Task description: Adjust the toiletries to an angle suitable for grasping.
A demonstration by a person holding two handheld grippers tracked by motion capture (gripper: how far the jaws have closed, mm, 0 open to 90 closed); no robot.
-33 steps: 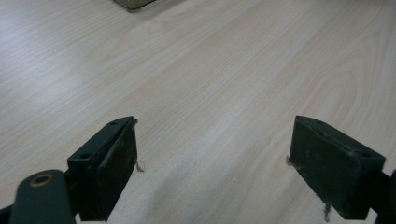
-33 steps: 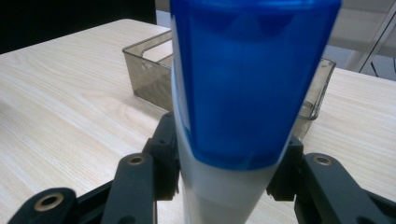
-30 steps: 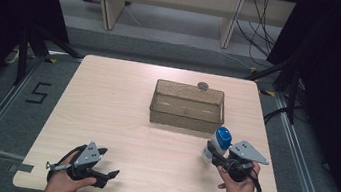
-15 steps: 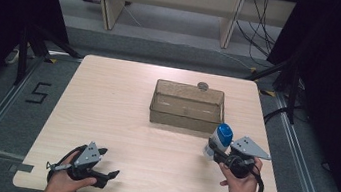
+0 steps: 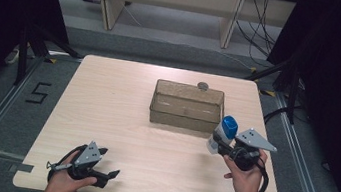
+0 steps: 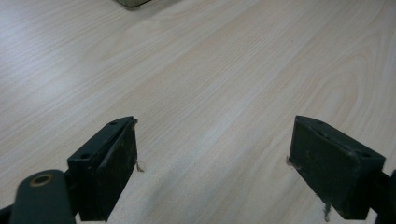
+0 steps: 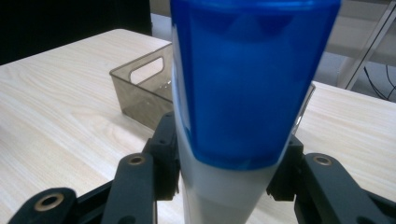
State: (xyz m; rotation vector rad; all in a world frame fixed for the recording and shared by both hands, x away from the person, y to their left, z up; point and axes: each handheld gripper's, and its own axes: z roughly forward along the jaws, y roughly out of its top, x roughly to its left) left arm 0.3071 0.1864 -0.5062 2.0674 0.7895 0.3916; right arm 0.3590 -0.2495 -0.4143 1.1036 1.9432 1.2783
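Note:
A white bottle with a blue cap [image 5: 222, 132] stands upright in my right gripper [image 5: 217, 144], just off the near right corner of the clear brown bin [image 5: 186, 106]. In the right gripper view the bottle [image 7: 243, 93] rises close to the camera, and my right gripper [image 7: 224, 175] is shut on its white body. The bin [image 7: 142, 91] shows behind it to the left. My left gripper [image 5: 108, 173] rests near the table's front left edge. In the left gripper view it [image 6: 212, 158] is open over bare wood.
A small round grey object [image 5: 203, 86] lies on the table just behind the bin. The light wooden table [image 5: 107, 102] is bare across its left half. Dark floor, rails and shelf legs surround it.
My right gripper has carried the bottle a little up and away from me, closer to the bin's near right corner. The left gripper has stayed put.

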